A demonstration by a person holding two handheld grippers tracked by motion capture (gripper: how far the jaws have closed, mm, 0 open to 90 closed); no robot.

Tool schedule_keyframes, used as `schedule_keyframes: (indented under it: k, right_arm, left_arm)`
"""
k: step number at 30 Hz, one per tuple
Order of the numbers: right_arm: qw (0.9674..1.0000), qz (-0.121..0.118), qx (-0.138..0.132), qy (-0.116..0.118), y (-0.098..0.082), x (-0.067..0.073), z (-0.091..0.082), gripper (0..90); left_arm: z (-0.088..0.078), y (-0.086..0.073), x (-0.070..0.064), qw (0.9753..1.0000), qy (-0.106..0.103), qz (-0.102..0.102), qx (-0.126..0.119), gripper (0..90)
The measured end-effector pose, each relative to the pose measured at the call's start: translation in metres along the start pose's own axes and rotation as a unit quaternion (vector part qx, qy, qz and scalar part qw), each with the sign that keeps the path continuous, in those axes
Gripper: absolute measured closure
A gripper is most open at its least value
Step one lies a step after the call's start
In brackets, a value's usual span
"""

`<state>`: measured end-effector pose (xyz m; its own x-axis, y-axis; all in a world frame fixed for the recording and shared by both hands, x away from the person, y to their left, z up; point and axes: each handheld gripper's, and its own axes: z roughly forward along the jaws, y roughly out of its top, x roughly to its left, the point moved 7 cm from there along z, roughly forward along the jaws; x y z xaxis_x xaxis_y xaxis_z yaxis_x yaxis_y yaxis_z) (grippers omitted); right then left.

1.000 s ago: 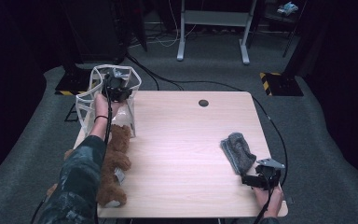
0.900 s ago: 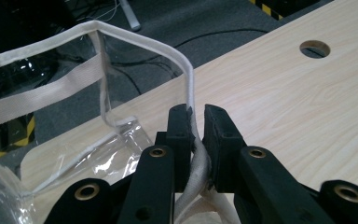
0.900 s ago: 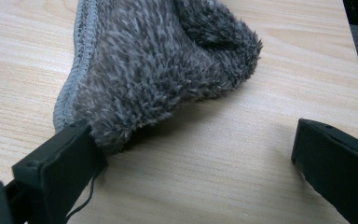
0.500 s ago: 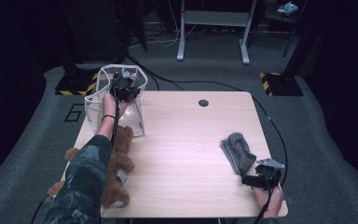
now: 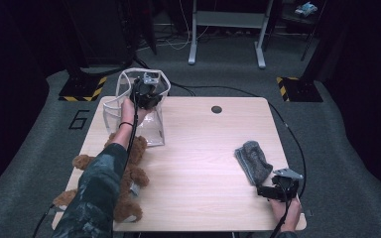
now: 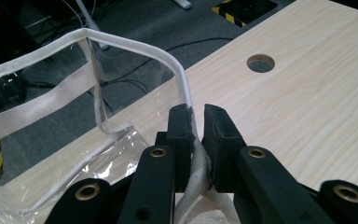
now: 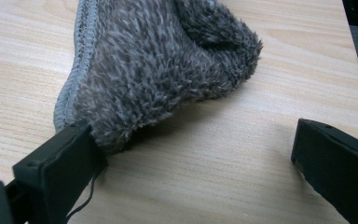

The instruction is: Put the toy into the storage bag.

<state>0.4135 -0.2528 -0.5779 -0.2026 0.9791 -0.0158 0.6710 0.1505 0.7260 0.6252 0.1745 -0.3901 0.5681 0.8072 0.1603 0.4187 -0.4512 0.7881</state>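
Rim of clear bag [image 6: 182,84] pinched in my left gripper [image 6: 196,122], right gripper [image 7: 193,154] spread wide, grey cloth [image 7: 163,65] just ahead, touching one jaw.

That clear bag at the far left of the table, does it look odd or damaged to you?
Not damaged, but askew. The clear bag leans, with its white rim pinched between the jaws of the left gripper, so the opening is pulled out of shape. The teddy bear lies sprawled beside it, partly under the person's sleeve. Nothing is spilled.
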Motion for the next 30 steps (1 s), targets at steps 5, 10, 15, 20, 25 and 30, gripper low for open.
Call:
schedule_keyframes:
  k: [5,10,15,20,25,30]
  right_arm:
    - [1.0,0.001,0.0,0.001,0.0,0.0,0.0,1.5]
    - [1.0,0.0,0.0,0.0,0.0,0.0,0.0,1.6]
    - [1.0,0.0,0.0,-0.001,0.0,0.0,0.0,1.5]
    - [1.0,0.0,0.0,-0.001,0.0,0.0,0.0,1.5]
    - [1.0,0.001,0.001,-0.001,0.0,0.0,0.0,1.5]
    - [1.0,0.001,0.0,-0.002,0.0,0.0,0.0,1.5]
  left_arm:
    - [-0.008,-0.001,0.008,0.9999,0.007,-0.012,-0.005,60.2]
    - [-0.033,0.004,0.024,0.9987,0.03,-0.034,-0.022,39.5]
    - [-0.063,-0.001,0.047,0.9968,0.059,-0.048,-0.024,30.3]
    - [-0.081,-0.016,0.066,0.9953,0.059,-0.075,-0.01,26.2]
    - [-0.1,-0.038,0.078,0.9936,0.031,-0.107,0.018,22.2]
    - [-0.105,-0.056,0.081,0.9934,0.029,-0.101,0.045,21.2]
